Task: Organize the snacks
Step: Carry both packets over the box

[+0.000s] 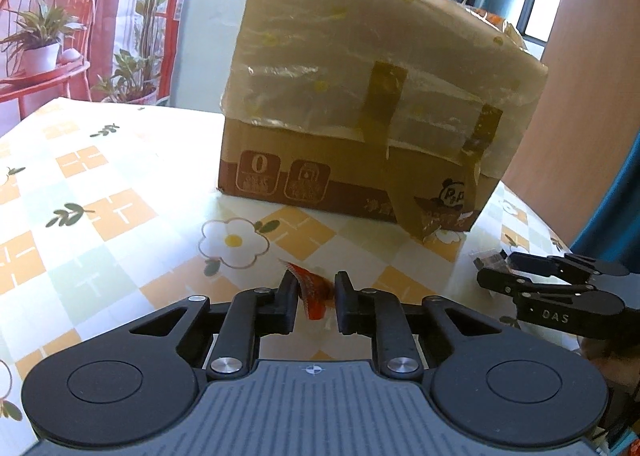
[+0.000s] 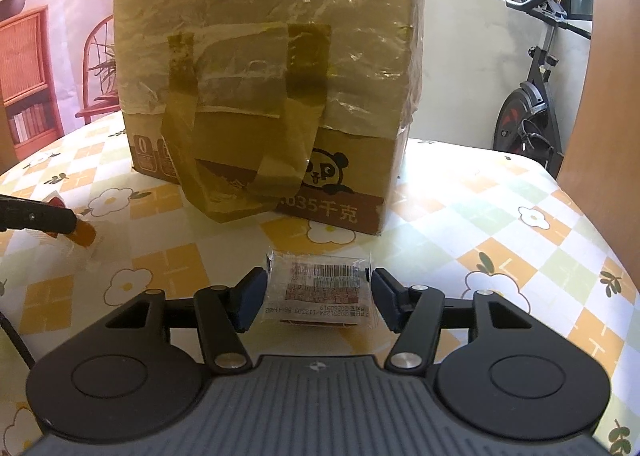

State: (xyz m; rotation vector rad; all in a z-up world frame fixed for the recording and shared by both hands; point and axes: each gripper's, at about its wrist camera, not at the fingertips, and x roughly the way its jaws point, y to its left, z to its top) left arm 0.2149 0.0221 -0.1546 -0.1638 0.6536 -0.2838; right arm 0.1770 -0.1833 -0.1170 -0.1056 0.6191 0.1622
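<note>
Nearest the left wrist camera, the left gripper (image 1: 316,296) has its fingers drawn narrow around an orange snack packet (image 1: 314,294), which stands pinched between the pads just above the table (image 1: 100,183) with its flowered, checked cloth. The packet's serrated top edge pokes up at about 11 o'clock from the grip.

In the right wrist view, the right gripper (image 2: 318,296) has its fingers set at a middling width either side of a clear-wrapped snack (image 2: 320,288) with a printed barcode label. The wrapper's ends sit right at the two pads; whether they press on it cannot be told for sure. This snack lies on the table at the centre of that view.

From either snack, the big cardboard box (image 1: 360,95) stands at 12 o'clock, upright on the cloth, its upper part wrapped in plastic film and strapped with brown tape, a panda printed low on its front. In the left view the right gripper shows at 3 o'clock, near the table's edge; in the right view the left gripper's finger comes in at 9 o'clock with the orange packet at its tip.

Beyond the table, potted plants (image 1: 40,35) and a red chair (image 1: 52,15) sit at 10 o'clock in the left view, and an exercise bike (image 2: 532,95) stands at 2 o'clock in the right view.
</note>
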